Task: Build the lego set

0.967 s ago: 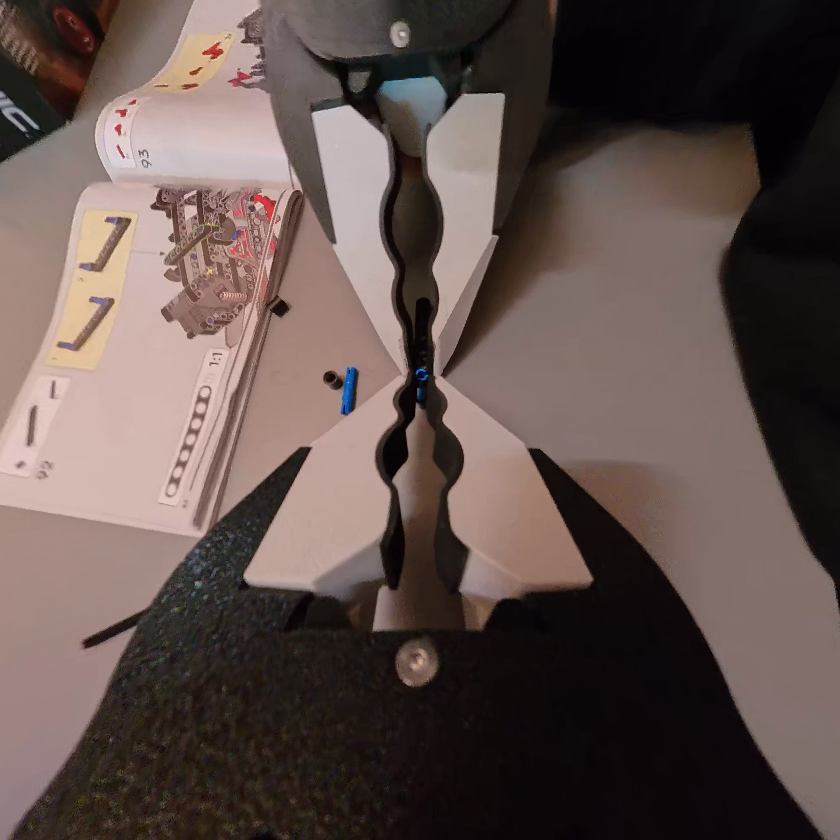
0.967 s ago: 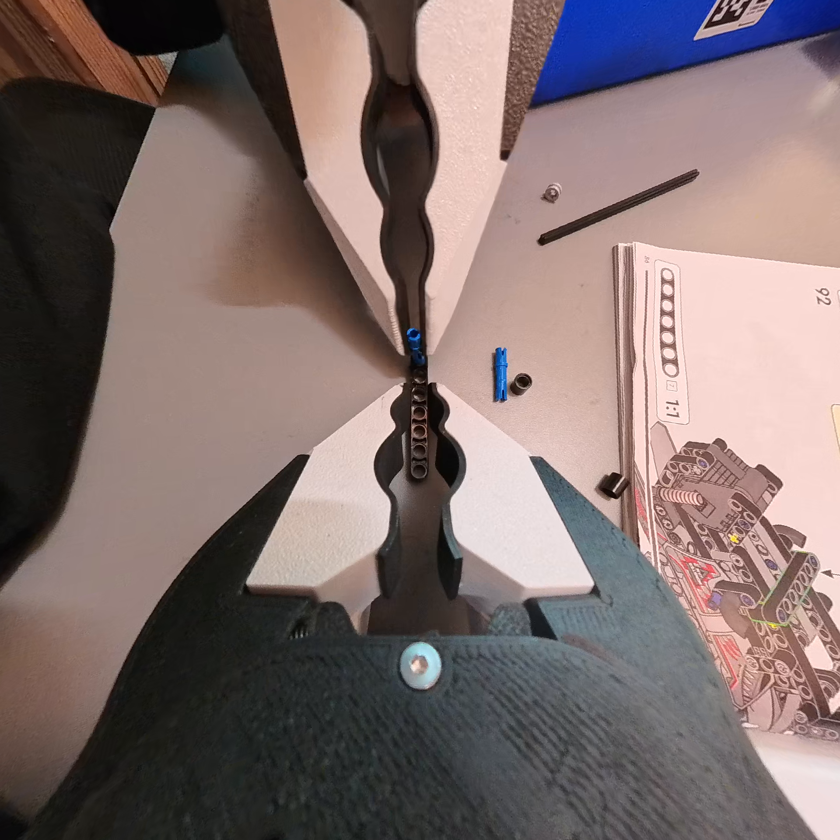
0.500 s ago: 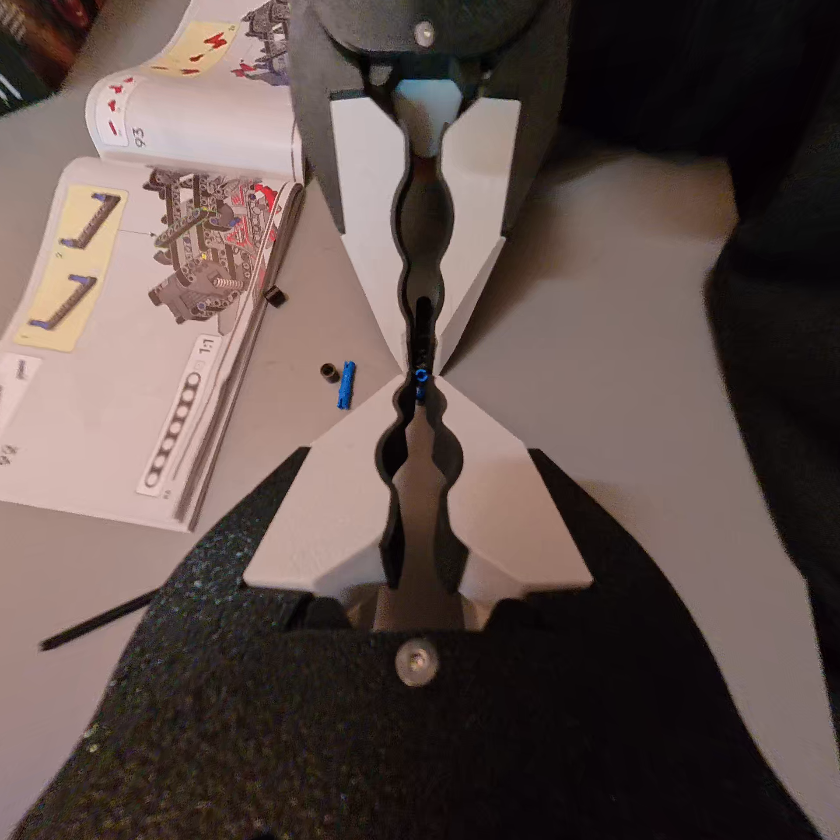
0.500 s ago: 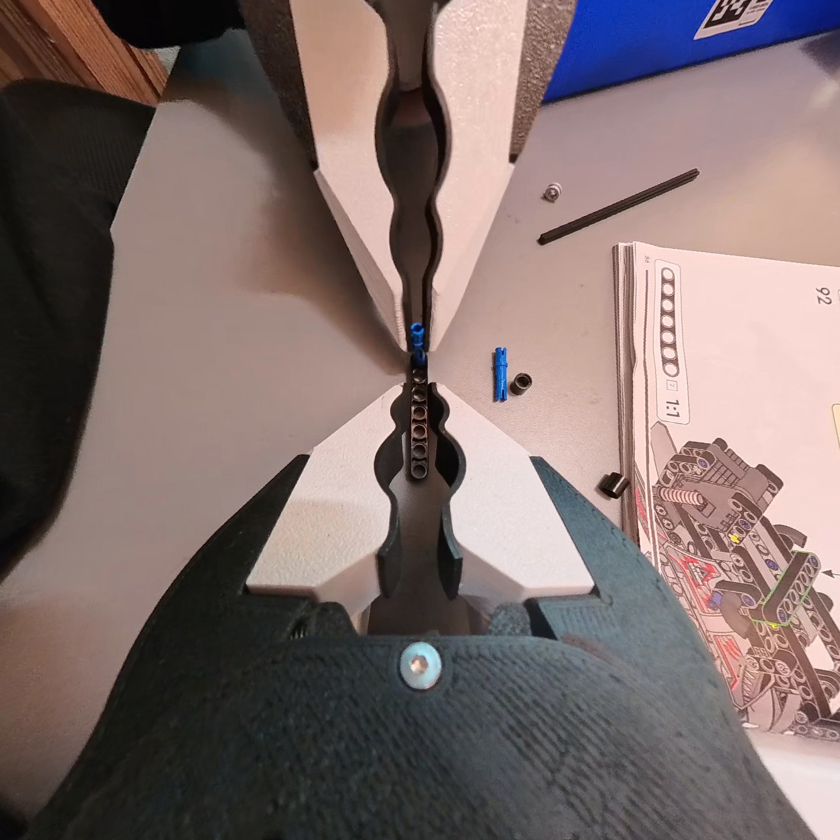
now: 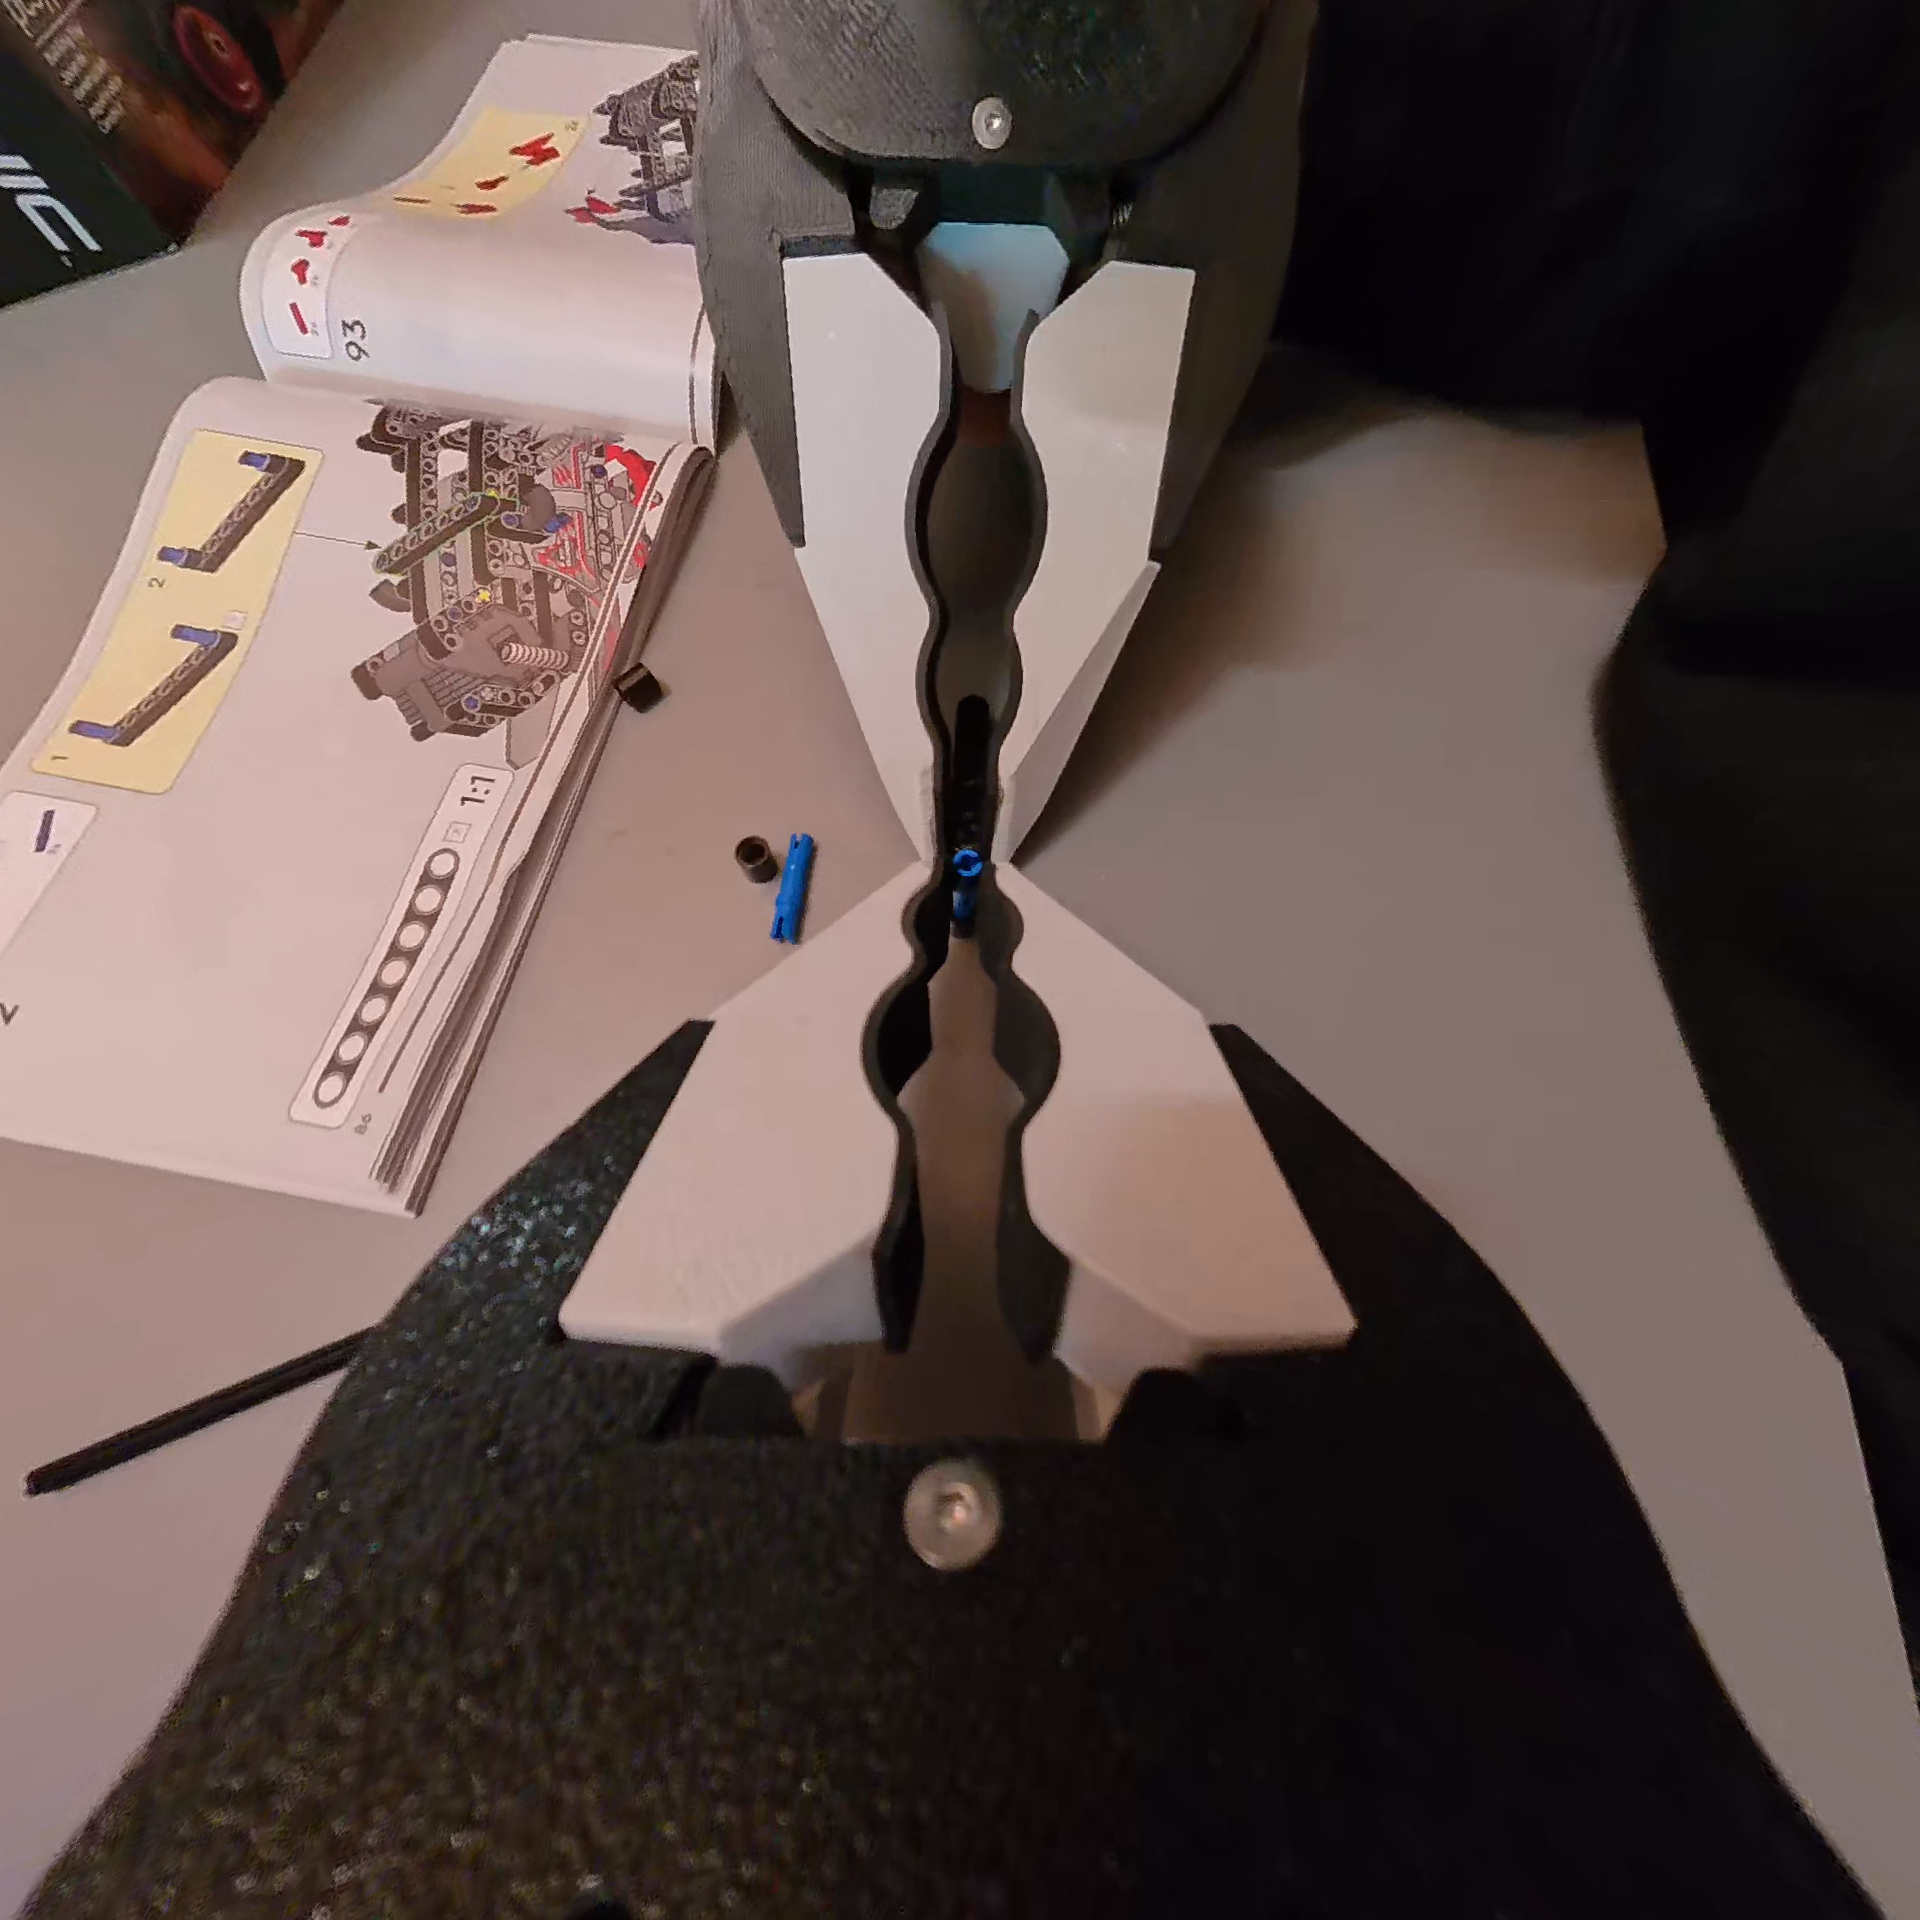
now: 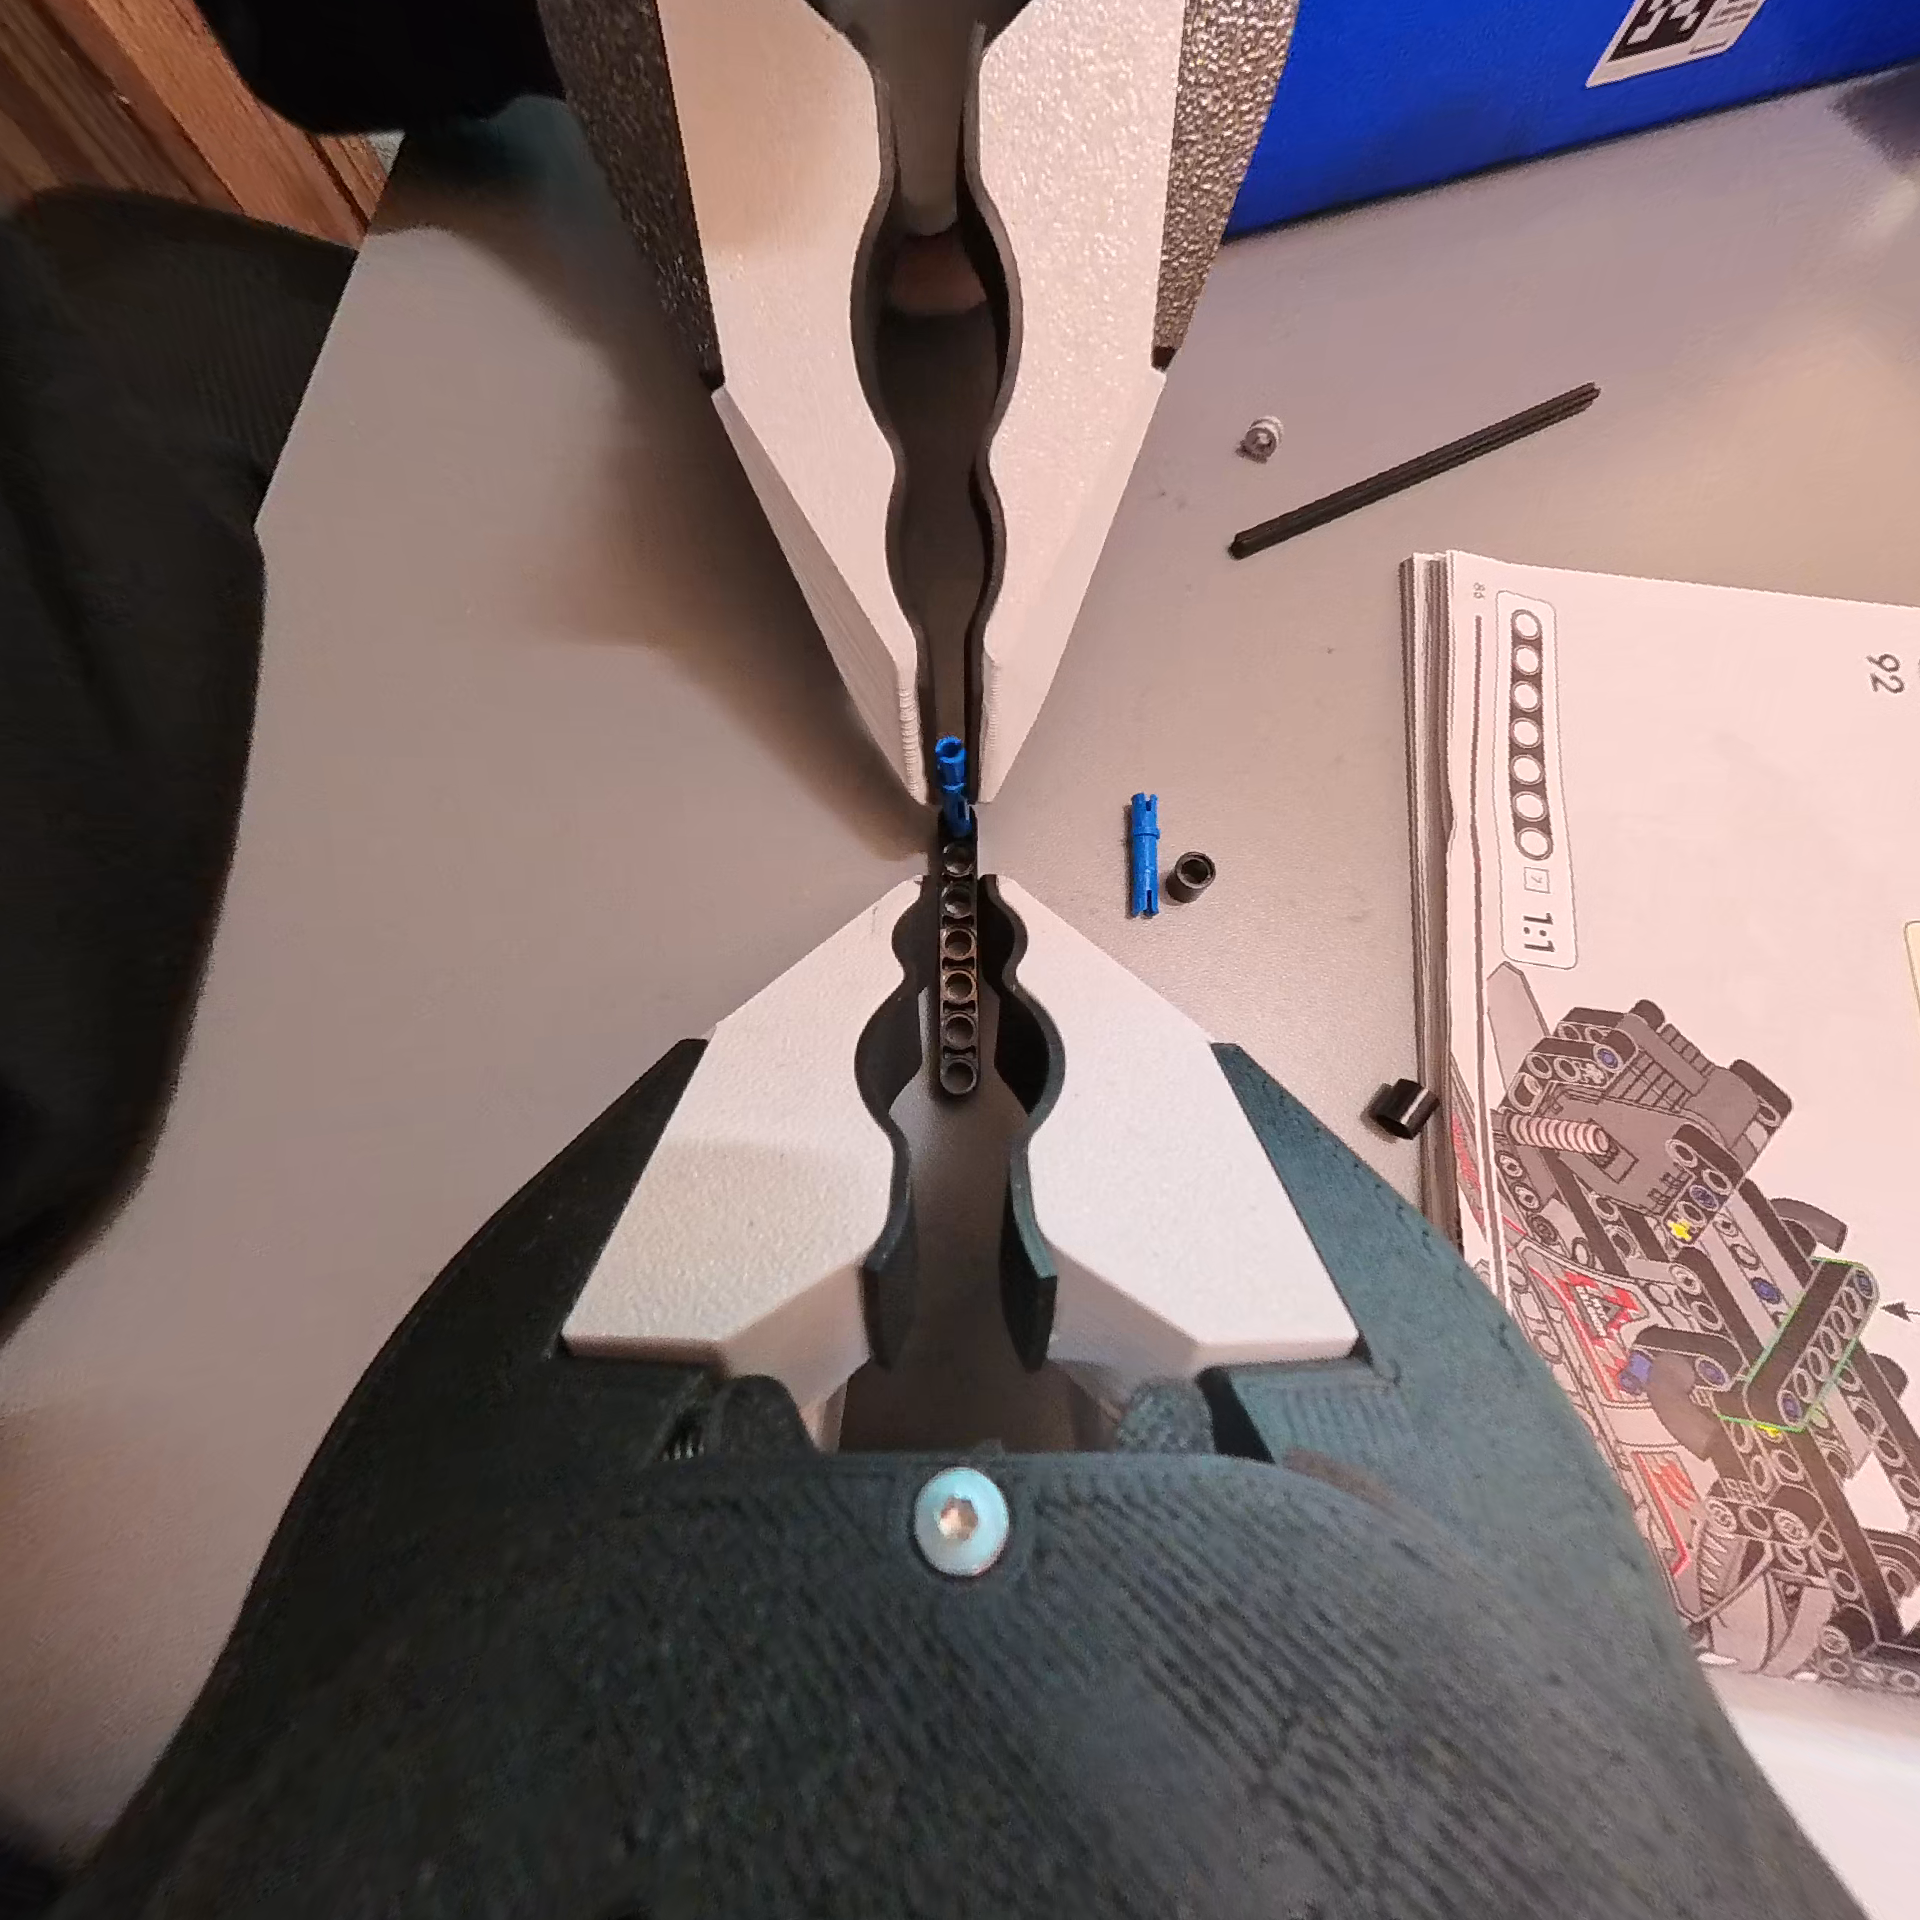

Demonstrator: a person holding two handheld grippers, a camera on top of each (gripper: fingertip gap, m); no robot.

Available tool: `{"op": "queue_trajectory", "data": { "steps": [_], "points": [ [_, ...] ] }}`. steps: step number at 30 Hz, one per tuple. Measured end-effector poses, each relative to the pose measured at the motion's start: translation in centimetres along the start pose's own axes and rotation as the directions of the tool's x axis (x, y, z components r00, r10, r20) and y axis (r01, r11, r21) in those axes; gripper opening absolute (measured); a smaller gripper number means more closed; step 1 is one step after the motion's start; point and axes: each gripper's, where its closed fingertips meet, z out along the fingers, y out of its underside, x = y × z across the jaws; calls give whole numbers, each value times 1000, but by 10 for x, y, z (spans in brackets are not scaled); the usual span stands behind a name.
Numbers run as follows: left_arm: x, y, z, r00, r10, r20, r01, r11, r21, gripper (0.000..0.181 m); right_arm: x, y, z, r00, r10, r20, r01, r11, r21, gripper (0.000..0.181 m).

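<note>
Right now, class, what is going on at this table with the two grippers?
Two handheld grippers meet tip to tip over the grey table. The right gripper is shut on a black beam with a row of holes, and the left gripper is shut on a blue pin, held at the beam's end hole. A spare blue pin, black bushes and the open instruction booklet lie alongside.

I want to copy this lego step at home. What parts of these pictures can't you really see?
- Left wrist view: the long black holed beam is mostly hidden between the right hand-held gripper fingers.
- Right wrist view: the small blue pin sits at the beam's end; whether it is fully seated is too small to tell, pinched in the left hand-held gripper.
- Right wrist view: the open paper instruction booklet is cut off by the right edge.
</note>
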Motion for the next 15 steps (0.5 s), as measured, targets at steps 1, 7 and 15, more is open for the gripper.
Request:
{"op": "queue_trajectory", "data": {
  "steps": [1,7,15],
  "points": [
    [0,0,0,1000,0,-2,0,1000,1,3,0,0,0,1000,-1,0,1,1000,0,7],
    [2,2,0,1000,2,-26,-3,1000,-19,3,0,0,0,1000,-1,2,1,1000,0,7],
    [1,-1,4,993,121,10,-121,993,-10,2,0,0,0,1000,-1,2,1,1000,0,7]
  ]
}}
